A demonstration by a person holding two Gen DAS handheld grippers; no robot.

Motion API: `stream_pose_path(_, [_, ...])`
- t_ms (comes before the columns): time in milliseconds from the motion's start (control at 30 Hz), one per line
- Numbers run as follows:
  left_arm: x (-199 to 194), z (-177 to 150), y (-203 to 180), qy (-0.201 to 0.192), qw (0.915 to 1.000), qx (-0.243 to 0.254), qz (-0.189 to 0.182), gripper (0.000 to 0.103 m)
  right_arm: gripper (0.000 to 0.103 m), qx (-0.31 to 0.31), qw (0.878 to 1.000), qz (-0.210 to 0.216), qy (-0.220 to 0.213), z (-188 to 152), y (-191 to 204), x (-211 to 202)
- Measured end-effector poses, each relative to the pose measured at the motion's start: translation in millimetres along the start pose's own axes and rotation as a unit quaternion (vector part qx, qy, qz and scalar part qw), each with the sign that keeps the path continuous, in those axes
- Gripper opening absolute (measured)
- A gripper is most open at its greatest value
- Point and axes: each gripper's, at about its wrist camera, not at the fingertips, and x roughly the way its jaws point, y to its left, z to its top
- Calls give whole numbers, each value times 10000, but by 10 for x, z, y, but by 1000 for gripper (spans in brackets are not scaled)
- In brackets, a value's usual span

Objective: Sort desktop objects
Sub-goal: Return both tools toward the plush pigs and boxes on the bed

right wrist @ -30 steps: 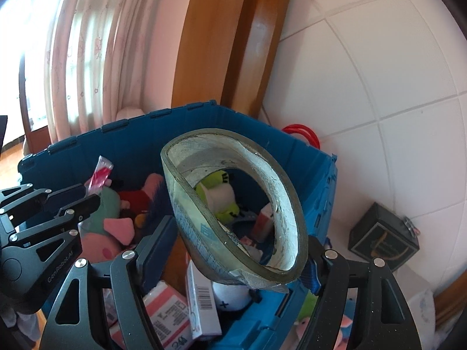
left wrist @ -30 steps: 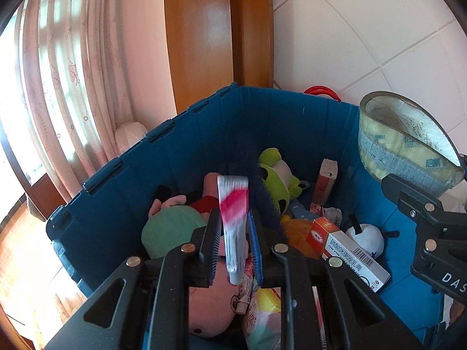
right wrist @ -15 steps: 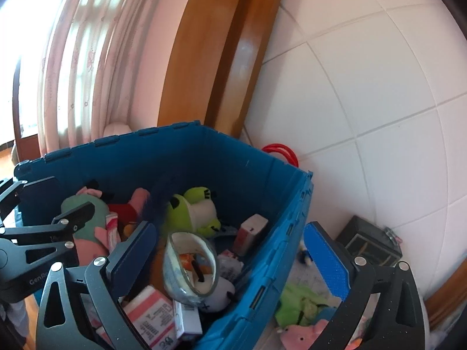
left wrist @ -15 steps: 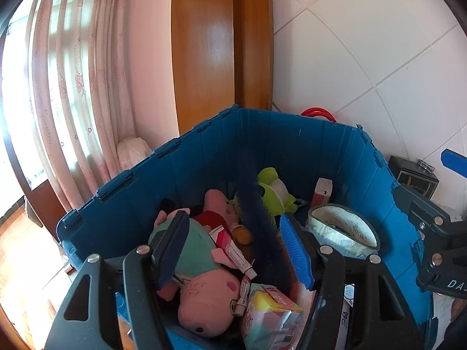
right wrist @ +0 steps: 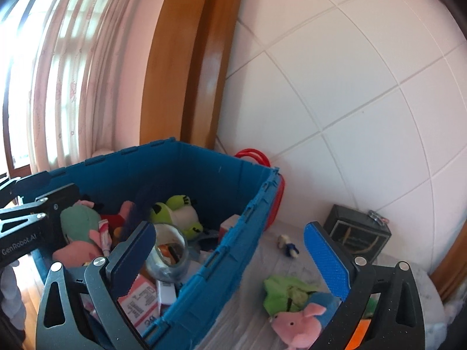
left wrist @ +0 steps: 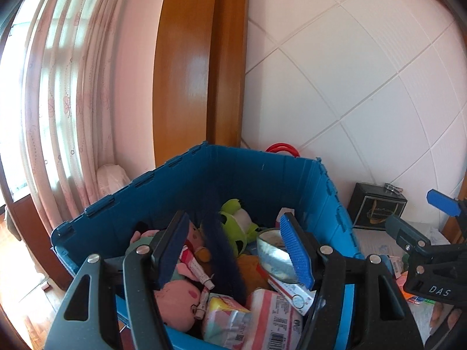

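A blue crate (left wrist: 256,175) (right wrist: 204,169) holds plush toys, cartons and packets. A red-and-white tube (left wrist: 195,268) lies among the plush toys inside it. A roll of clear tape (left wrist: 273,256) (right wrist: 169,256) rests on the pile near the crate's right wall. My left gripper (left wrist: 233,233) hovers open over the crate's near edge with nothing between its fingers. My right gripper (right wrist: 230,233) stands wide open and empty above the crate's right wall. Each gripper shows at the edge of the other's view: the right gripper (left wrist: 423,233) and the left gripper (right wrist: 29,218).
On the white surface right of the crate lie a green plush (right wrist: 289,291), a pink pig plush (right wrist: 294,323) and a small figure (right wrist: 287,246). A black box (right wrist: 359,233) stands by the tiled wall. A red handle (right wrist: 254,157) shows behind the crate. Curtains hang at the left.
The left gripper opened and the tube fell into the crate. The right gripper opened and the tape roll dropped in. Both grippers then drew back from the crate.
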Motion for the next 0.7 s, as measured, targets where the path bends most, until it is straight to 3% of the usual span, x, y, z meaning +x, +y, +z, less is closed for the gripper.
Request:
stream_pose_path(233, [-153,56,-588,-138,9979,350,-524,64,103,420,9967,-671,165,-308,-642,-250])
stream_pose_path(400, [-318,34,-1149,-206,9916,649,-1100,64,103,893,9863,-1346,326,-633,-1330,-495])
stream_pose_path(500, [-352,-7,-1516,-143,9870,802,-1384,67,103,1186,9779,-1672,407,-837,-1758,-645])
stream_pose_path(700, [-149,-269,-2330,271,9842,867,-1520,76,103,1430,9632,-2167,693,-1296,-2613,-869])
